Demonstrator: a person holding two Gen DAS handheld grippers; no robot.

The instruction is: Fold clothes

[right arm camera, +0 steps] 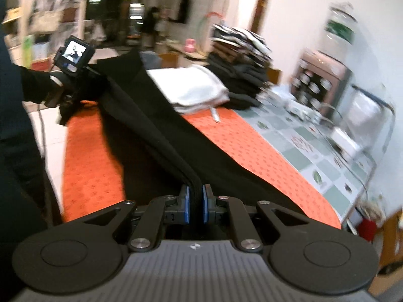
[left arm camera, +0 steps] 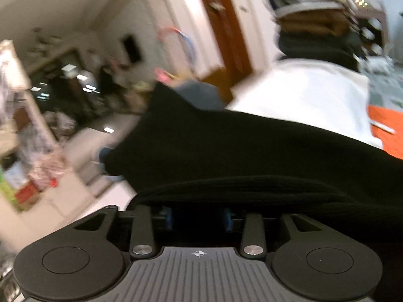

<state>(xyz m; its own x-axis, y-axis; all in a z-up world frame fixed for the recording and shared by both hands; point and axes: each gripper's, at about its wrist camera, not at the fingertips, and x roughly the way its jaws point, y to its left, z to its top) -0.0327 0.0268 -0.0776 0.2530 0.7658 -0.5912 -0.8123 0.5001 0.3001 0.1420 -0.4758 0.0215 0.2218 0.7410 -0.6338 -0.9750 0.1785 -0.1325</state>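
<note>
A black garment point(right arm camera: 151, 130) hangs stretched between both grippers above the orange tablecloth point(right arm camera: 252, 146). My right gripper point(right arm camera: 196, 196) is shut on a thick rolled edge of it, blue pads pressed against the cloth. My left gripper point(right arm camera: 73, 85) holds the far end at the table's left, carried by a hand in a dark sleeve point(right arm camera: 32, 85). In the left wrist view the black garment point(left arm camera: 252, 156) drapes over the left gripper point(left arm camera: 197, 214). Its blue pads stand somewhat apart with bunched cloth over and between them, and the fingertips are hidden.
A folded white garment point(right arm camera: 194, 88) lies at the table's far end beside a tall stack of dark folded clothes point(right arm camera: 239, 75). Right of the orange cloth is a green-tiled cover point(right arm camera: 314, 151) with small items and a rack of jars point(right arm camera: 320, 80). The room beyond is cluttered.
</note>
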